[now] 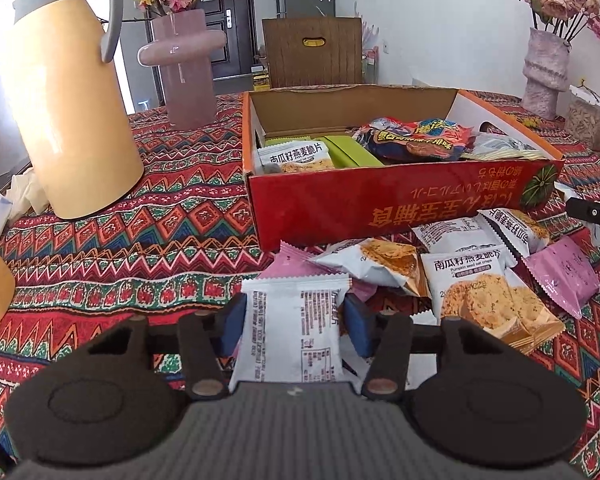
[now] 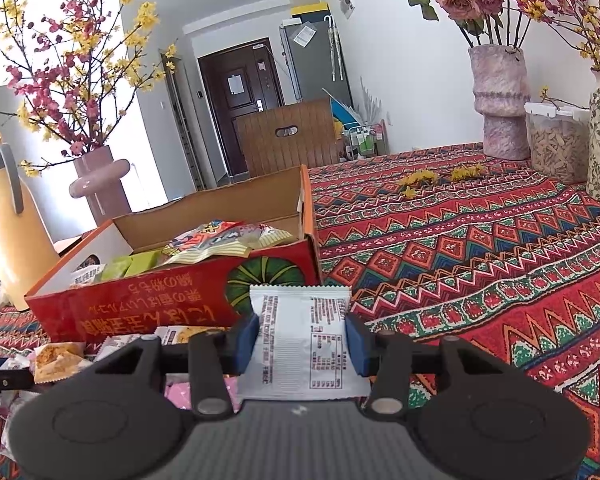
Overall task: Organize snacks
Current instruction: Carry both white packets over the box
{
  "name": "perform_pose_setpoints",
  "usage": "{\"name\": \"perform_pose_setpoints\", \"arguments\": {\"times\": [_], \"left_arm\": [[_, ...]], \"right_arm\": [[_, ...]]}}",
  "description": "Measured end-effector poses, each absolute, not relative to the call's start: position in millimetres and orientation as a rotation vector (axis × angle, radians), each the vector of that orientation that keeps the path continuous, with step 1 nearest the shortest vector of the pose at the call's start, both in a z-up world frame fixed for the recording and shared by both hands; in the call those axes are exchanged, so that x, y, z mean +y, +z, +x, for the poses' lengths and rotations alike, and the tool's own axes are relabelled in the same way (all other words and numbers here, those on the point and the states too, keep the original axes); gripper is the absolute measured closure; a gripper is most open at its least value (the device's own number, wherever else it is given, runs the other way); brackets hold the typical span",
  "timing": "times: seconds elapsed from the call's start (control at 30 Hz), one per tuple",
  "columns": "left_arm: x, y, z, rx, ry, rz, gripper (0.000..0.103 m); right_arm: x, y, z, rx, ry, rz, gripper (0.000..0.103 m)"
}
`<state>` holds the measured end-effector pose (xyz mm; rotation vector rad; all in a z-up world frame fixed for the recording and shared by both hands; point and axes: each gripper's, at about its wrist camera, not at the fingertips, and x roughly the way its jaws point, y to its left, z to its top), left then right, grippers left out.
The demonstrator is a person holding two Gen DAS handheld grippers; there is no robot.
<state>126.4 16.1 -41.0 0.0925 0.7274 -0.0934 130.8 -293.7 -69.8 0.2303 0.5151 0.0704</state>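
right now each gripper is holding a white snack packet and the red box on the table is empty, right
Not quite: the red box is not empty. The left wrist view shows a white oat-crisp packet, green packets and a colourful bag inside it. The rest holds: the left gripper and the right gripper each clamp a white snack packet.

White walls (image 2: 412,92), dark door (image 2: 240,104), wooden chair (image 2: 288,140), bright daylight.

Home dining area: patterned tablecloth (image 2: 460,240), flower vases (image 2: 500,100) at 1 and 10 o'clock, yellow jug (image 1: 68,112), wooden chair (image 2: 288,140), front door (image 2: 240,104) at 12.
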Motion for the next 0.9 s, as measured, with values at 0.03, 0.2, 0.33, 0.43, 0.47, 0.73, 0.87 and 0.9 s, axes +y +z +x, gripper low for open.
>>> {"name": "perform_pose_setpoints", "arguments": {"times": [0.03,0.2,0.33,0.43,0.47,0.73,0.87,0.9], "left_arm": [[16,-40,125,0.722,-0.091,0.090,0.051],[17,-35,118,0.683,-0.073,0.082,0.051],[20,-32,113,0.648,-0.051,0.061,0.051],[21,-28,109,0.626,-0.041,0.041,0.051],[22,-26,108,0.618,-0.039,0.035,0.051],[18,-11,103,0.551,-0.047,0.013,0.051],[16,-2,105,0.519,-0.055,0.004,0.051],[15,1,107,0.511,-0.057,0.002,0.051]], "right_arm": [[-294,-70,130,0.514,0.070,0.229,0.057],[-293,-69,130,0.507,0.066,0.225,0.057],[-292,-68,126,0.483,0.064,0.217,0.057],[-292,-66,124,0.471,0.065,0.213,0.057],[-292,-66,124,0.467,0.064,0.212,0.057],[-288,-58,115,0.421,0.060,0.189,0.057],[-285,-51,109,0.402,0.065,0.180,0.057],[-284,-50,109,0.399,0.069,0.179,0.057]]}}
